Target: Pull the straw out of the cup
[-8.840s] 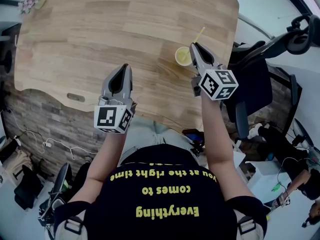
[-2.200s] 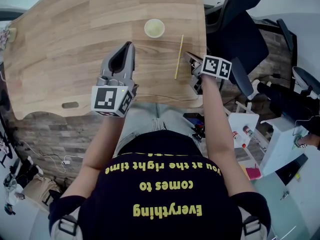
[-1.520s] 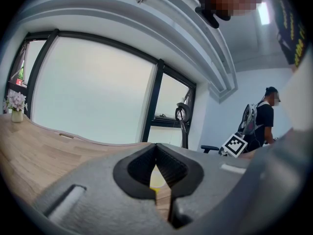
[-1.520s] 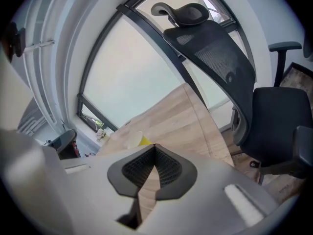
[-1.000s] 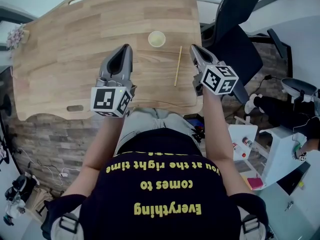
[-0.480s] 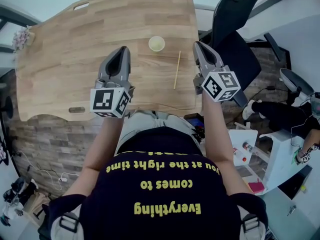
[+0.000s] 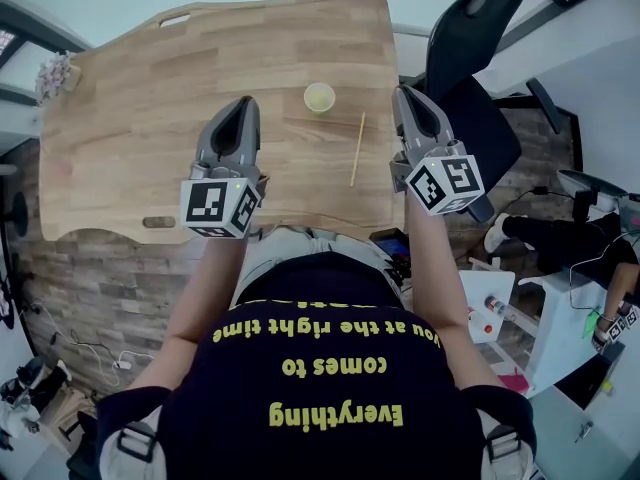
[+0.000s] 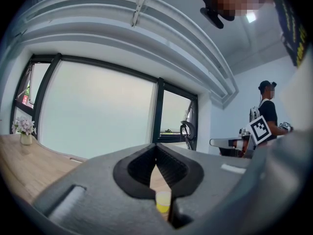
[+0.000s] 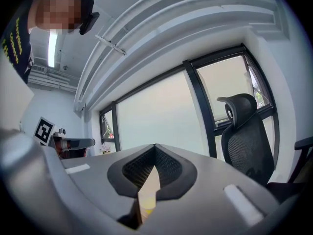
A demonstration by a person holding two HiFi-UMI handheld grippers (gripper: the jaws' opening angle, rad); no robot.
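Raised higher above the counter (image 7: 130, 118) than a second ago, with right gripper (image 7: 405, 94) and left gripper (image 7: 245, 104) pressed together, empty; done already, with straw (image 7: 357, 149) out beside cup (image 7: 319, 97).

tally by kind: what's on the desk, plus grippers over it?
cup: 1
straw: 1, lying on the desk beside the cup
flower vase: 1
grippers: 2, left gripper and right gripper
total: 5
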